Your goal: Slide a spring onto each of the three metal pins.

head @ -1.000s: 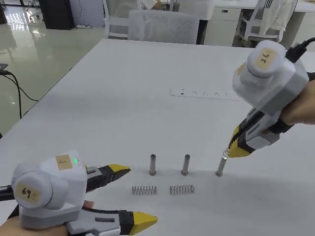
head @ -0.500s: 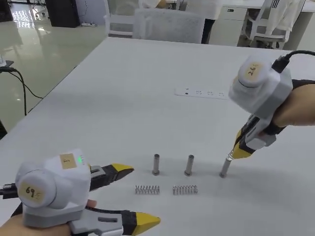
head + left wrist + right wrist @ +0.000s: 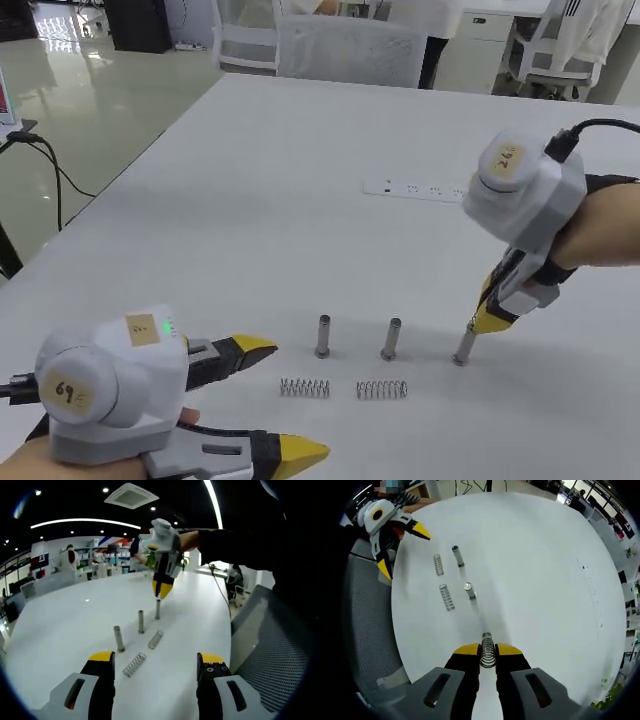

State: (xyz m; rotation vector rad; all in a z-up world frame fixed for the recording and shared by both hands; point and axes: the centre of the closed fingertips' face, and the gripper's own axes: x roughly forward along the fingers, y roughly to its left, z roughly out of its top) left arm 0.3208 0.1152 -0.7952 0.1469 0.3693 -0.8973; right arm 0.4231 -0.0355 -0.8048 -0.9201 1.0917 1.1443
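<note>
- Steadily, the right gripper [image 3: 487, 318] pinches a spring [image 3: 487, 652] end-on over the rightmost pin [image 3: 465, 343], at 3 o'clock of the row, evidently so the coil can thread down the shaft;
- two loose springs [image 3: 305, 387] lie at 6 o'clock of the bare pins [image 3: 323, 336], handy for later turns; the left gripper [image 3: 290, 398], jaws spread and empty, waits at 7 o'clock;
- against a second ago, the right gripper sits slightly lower over its pin; the loose springs are unmoved.
</note>
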